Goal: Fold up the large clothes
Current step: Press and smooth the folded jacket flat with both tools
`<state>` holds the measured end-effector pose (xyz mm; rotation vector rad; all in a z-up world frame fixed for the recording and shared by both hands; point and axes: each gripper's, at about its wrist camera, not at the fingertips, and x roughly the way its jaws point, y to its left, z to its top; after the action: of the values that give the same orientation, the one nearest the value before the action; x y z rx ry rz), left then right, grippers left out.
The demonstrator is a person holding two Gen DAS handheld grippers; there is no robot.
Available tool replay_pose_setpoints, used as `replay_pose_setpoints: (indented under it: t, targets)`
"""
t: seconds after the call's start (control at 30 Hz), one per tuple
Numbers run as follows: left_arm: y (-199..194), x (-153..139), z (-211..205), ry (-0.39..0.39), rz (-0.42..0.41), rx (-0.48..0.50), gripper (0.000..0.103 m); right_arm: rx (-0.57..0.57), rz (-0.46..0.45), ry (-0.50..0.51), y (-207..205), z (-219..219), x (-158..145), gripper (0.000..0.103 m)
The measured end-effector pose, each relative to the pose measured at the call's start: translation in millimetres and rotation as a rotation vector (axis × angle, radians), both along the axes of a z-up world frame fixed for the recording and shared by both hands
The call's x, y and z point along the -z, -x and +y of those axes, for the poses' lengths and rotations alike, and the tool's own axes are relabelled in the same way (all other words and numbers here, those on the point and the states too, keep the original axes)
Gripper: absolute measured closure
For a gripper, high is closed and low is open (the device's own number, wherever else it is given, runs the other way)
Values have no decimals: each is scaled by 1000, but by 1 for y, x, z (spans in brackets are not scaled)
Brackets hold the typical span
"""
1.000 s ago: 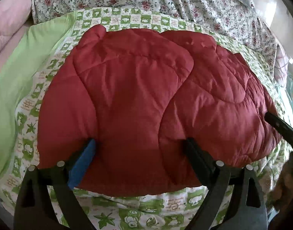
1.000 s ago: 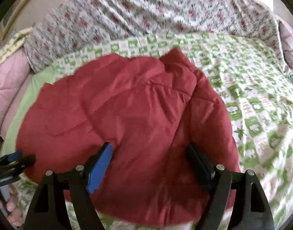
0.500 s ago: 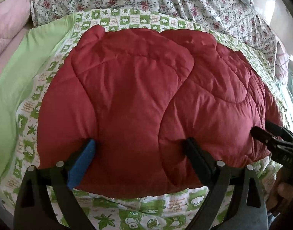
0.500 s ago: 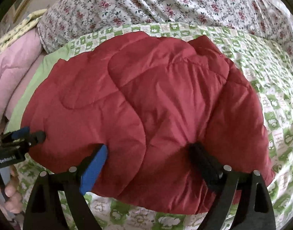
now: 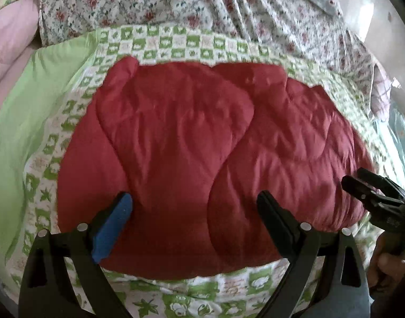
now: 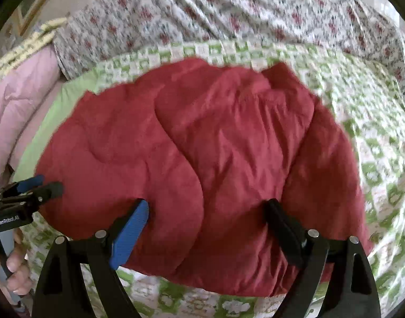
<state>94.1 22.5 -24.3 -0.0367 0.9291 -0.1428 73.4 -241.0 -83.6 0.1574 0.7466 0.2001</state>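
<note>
Two hand-held grippers over a folded red quilted jacket (image 5: 202,159) on the bed.
Jacket lies on green-checked sheet (image 5: 175,39), floral bedding (image 5: 202,0) at 12 o'clock, pink quilt (image 6: 16,100) at 9. Left hand-held gripper (image 5: 194,220) w/ jaws spread wide, padding bulging btwn them; can't tell if pads press it. Right hand-held gripper (image 6: 207,225) also wide, jaws easing shut slightly, jacket btwn them, no clear pinch. Fingers (image 6: 14,265) seen at 8 o'clock in right wrist view.

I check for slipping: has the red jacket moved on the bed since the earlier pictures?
Cannot tell. In the left wrist view the red jacket keeps its place against the green checked sheet; only the views differ a little.
</note>
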Motion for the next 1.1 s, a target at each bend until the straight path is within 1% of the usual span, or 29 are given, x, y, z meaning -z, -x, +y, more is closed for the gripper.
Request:
replay_pose_setpoints:
  t: [0.07,0.13,0.23,0.27,0.3,0.4,0.57,0.67,0.77,0.8,0.9,0.97,1.1]
  targets:
    - [-10,-2,2,18,9,0,8,-15,-17,-15,-6,1,-11,14]
    - [-27,4,5,32,55,-16,8,-26,-9,-10,-19,4,-15,14]
    - [-42,17,9,41,92,-40,8,-26,18,14,-40,6,-11,14]
    - [-46,21,10,42,99,-44,8,-12,55,26,-54,5,-4,14]
    - [-50,23,10,42,99,-45,8,-5,69,28,-59,5,0,14]
    - [-61,23,6,5,89,-39,7,20,89,18,-84,-8,14,13]
    - [-83,32,-2,-42,82,-26,4,49,106,-37,-107,-25,23,13]
    - [-92,37,-4,-55,83,-21,3,60,107,-48,-114,-30,27,13]
    - [-97,41,-2,-51,90,-22,2,62,104,-55,-113,-31,26,13]
    - [-100,42,-3,-51,91,-22,1,64,91,-61,-110,-32,23,13]
    - [-101,46,-3,-58,88,-20,1,88,67,-59,-94,-33,9,20]
    - [-101,47,-4,-62,83,-21,0,76,50,-53,-79,-32,1,20]
    - [-99,41,-5,-55,71,-24,1,40,94,6,-79,-27,18,20]
